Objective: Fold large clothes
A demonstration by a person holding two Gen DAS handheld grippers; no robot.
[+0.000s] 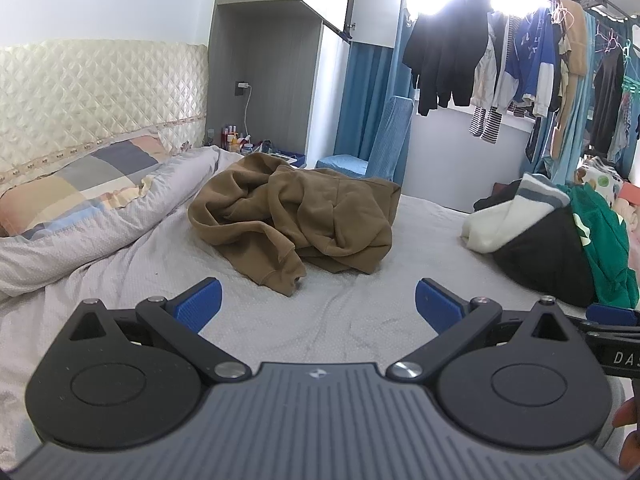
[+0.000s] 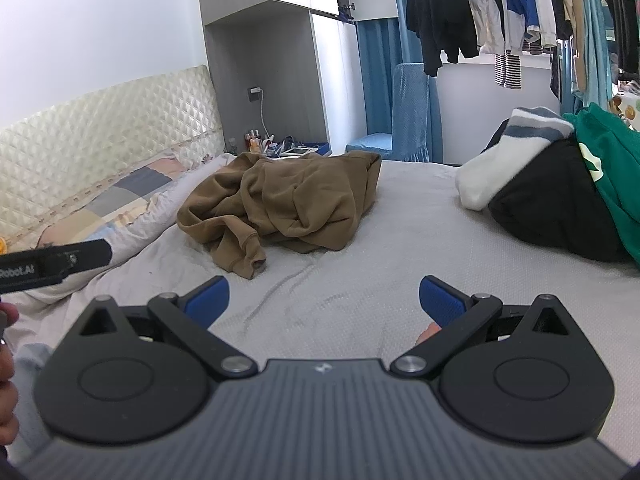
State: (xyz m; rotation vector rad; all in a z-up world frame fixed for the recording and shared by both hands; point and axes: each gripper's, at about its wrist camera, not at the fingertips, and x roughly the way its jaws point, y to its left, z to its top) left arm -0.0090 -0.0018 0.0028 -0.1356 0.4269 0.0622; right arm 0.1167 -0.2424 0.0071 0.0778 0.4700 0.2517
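Hoodie (image 1: 296, 212) crumpled on bed (image 1: 360, 312); both grippers' fingers (image 1: 200, 304) wide apart, empty; only right view shows left gripper (image 2: 56, 264)

hoodie (image 1: 294, 216) mid-bed (image 1: 360, 320) | pillow (image 1: 80, 188) left | clothes pile (image 1: 552, 236) right

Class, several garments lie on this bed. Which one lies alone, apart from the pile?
The brown sweatshirt, crumpled mid-bed beyond the open left gripper. The white, black and green garments are heaped together at the right.
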